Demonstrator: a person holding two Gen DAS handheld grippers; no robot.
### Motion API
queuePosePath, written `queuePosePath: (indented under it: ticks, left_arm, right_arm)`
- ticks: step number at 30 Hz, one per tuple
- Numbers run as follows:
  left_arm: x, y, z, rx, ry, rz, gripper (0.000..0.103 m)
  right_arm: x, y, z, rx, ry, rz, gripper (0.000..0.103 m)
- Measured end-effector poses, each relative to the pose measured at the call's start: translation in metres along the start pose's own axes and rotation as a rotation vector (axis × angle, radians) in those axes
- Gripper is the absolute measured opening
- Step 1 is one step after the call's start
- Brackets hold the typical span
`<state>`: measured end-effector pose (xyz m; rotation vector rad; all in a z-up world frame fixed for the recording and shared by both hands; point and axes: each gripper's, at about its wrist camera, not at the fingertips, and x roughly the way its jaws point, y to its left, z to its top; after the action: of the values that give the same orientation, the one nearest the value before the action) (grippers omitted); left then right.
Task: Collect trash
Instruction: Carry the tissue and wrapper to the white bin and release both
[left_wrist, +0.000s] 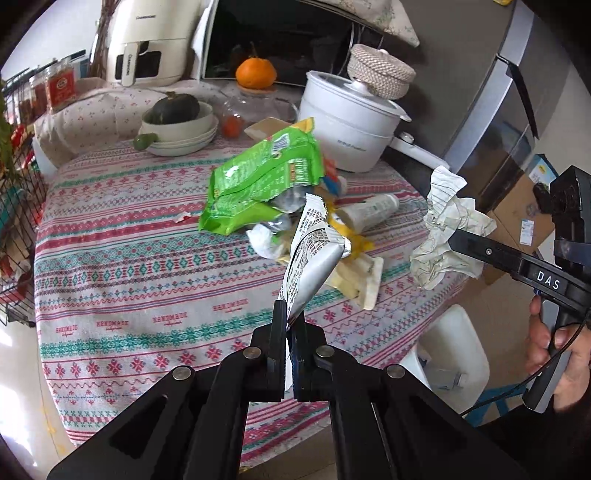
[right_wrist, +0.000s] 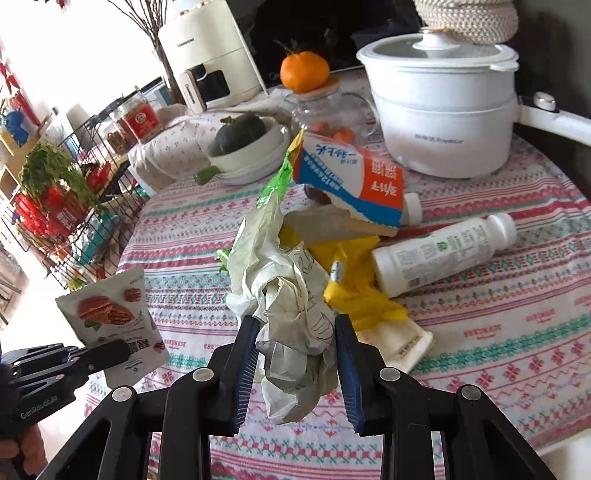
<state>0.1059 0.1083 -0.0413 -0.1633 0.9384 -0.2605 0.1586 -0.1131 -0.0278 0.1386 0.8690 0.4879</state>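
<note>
I am clamping the left gripper (left_wrist: 290, 321) on a snack pouch (left_wrist: 314, 258) and the right gripper (right_wrist: 295, 332) on crumpled paper (right_wrist: 291, 325), both clear above the tabletop (left_wrist: 129, 288) for binning.

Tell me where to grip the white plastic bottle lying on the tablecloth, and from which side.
Grip the white plastic bottle across the middle of its body, coming from above with the fingers spanning its short width. It lies on its side, cap toward the right; the round, uniform body suits this better than the narrow neck. Yellow wrappers crowd its base.

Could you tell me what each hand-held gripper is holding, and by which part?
Left hand-held gripper: nut snack pouch, by one edge. Right hand-held gripper: crumpled paper, around its middle.
</note>
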Motion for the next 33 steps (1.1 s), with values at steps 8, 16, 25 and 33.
queuePosePath:
  ticks: [8, 16, 25, 33]
  left_arm:
    - [0.007, -0.068, -0.001, 0.112, 0.012, -0.082, 0.001]
    - [0.034, -0.135, -0.013, 0.219, 0.092, -0.151, 0.001]
    - [0.067, -0.197, -0.037, 0.325, 0.171, -0.197, 0.001]
    - [0.102, -0.238, -0.062, 0.361, 0.257, -0.298, 0.001]
  right_arm:
    - [-0.072, -0.062, -0.033, 0.085, 0.035, -0.162, 0.036]
    - [-0.104, -0.132, -0.088, 0.194, 0.16, -0.301, 0.037]
    - [-0.089, -0.197, -0.15, 0.33, 0.424, -0.463, 0.037]
    - [-0.097, -0.221, -0.163, 0.367, 0.483, -0.492, 0.058]
